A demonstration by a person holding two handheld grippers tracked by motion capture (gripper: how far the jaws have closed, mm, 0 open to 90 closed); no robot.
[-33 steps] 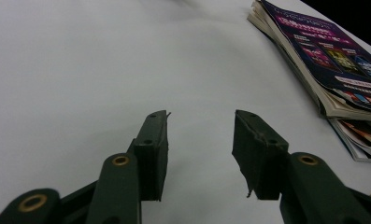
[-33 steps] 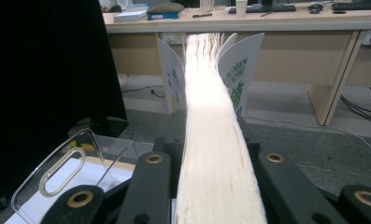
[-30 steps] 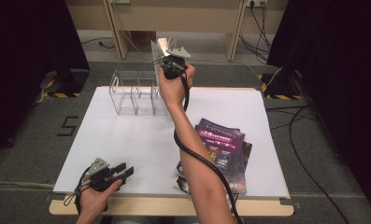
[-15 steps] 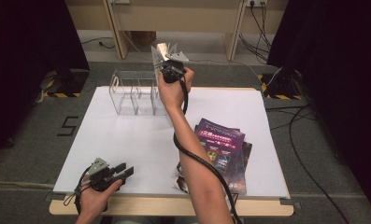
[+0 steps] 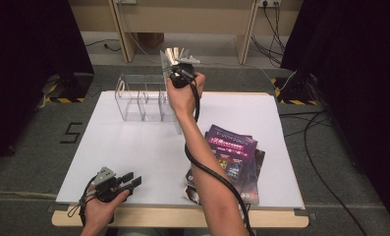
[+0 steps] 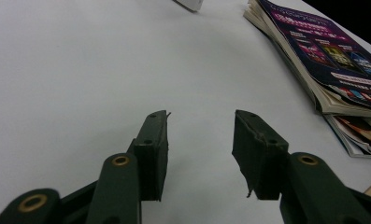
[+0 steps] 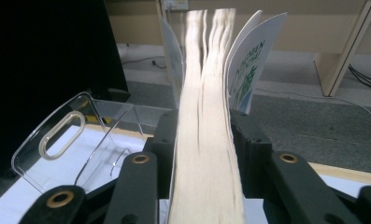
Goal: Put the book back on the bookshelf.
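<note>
the magazine stands upright between the jaws of the right tool, held above the far edge of the counter, right over the clear acrylic file rack that sits near the far edge, left of centre. its jaws have just been opening, and in the right gripper view the pale page edges fan loose at the top while the black pads sit just beside the block of pages; whether they still press on it i cannot tell. the step in hand looks like dropping the magazine into a slot of the rack, so the next move calls for letting it slide straight down between the dividers and then drawing the tool up clear without tipping the rack. the rack is thin, glossy and see-through, with rounded corners and an oval handle cut-out; the magazine is floppy, with a white and green cover. the left tool rests released near the near left corner, jaws apart over bare matte white. a stack of glossy dark purple magazines lies toward the near right.
</note>
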